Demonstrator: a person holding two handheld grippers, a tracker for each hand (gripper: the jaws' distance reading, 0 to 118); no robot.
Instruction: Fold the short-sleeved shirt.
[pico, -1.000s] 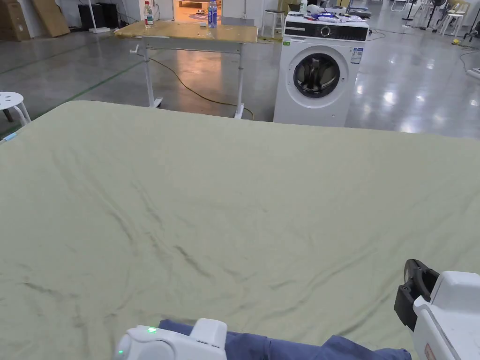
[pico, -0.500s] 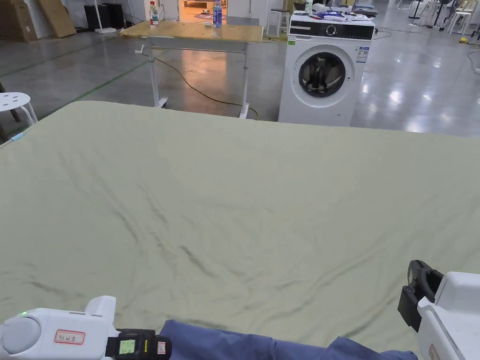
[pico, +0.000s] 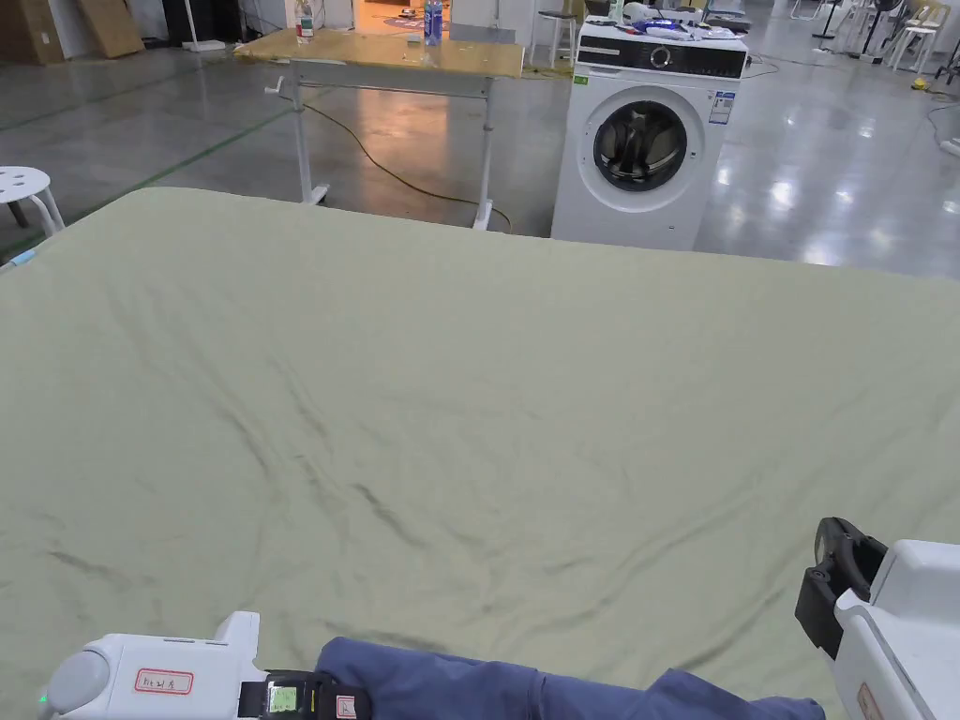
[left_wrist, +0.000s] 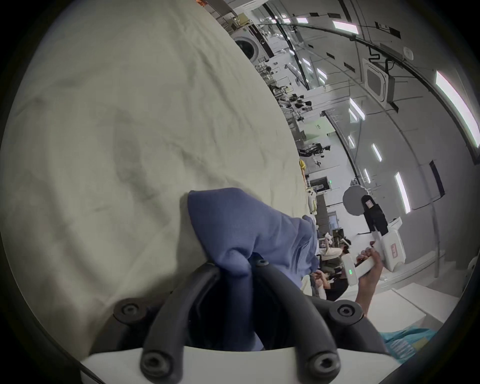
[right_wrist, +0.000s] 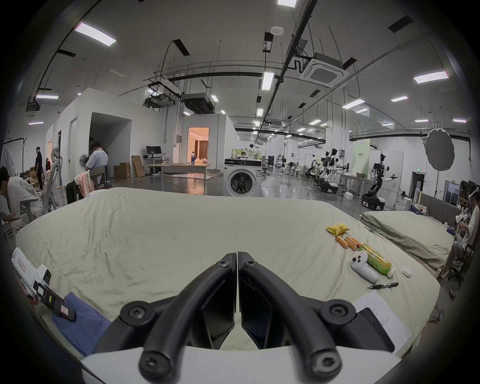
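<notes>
Barely begun: the left gripper (left_wrist: 235, 267) pinches the crumpled blue cotton shirt (pico: 525, 689) at six o'clock on the pale-green bed (pico: 487, 412), the right gripper (right_wrist: 237, 257) closed empty, folding all ahead.

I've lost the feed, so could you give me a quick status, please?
Left gripper shut on blue shirt. Right gripper shut, empty. Shirt bunched at bed's near edge.
</notes>
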